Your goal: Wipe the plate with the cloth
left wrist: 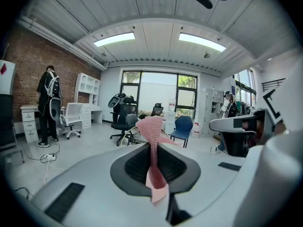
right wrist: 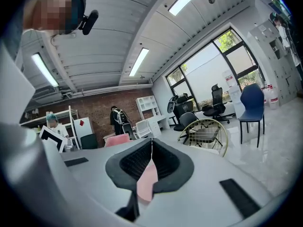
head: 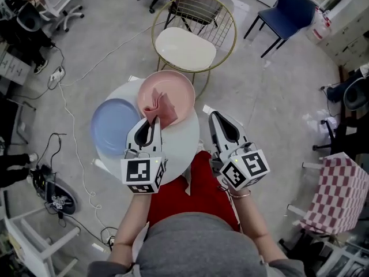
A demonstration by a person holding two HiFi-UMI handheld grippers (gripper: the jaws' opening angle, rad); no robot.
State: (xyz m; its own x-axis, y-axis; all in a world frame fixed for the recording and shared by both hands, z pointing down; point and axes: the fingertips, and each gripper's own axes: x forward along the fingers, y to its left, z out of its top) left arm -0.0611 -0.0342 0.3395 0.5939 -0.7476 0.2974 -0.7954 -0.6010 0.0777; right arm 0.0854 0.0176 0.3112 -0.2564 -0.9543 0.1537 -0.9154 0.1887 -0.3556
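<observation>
A pink plate (head: 176,85) lies at the far side of a small round white table (head: 180,144). A crumpled pink cloth (head: 164,107) rests on the plate's near part. My left gripper (head: 154,122) is at the plate's near rim, shut on a corner of the cloth. In the left gripper view the cloth (left wrist: 152,141) stands up as a pinched strip between the closed jaws. My right gripper (head: 214,116) hovers by the table's right edge, right of the plate. It is shut with nothing in it, and its view shows the jaws (right wrist: 151,148) pressed together.
A pale blue plate (head: 112,123) lies on the table's left side, touching the pink plate. A gold wire chair (head: 187,46) stands just beyond the table and a blue chair (head: 290,10) farther right. Cables run over the floor at left. A checked cloth (head: 340,192) hangs at right.
</observation>
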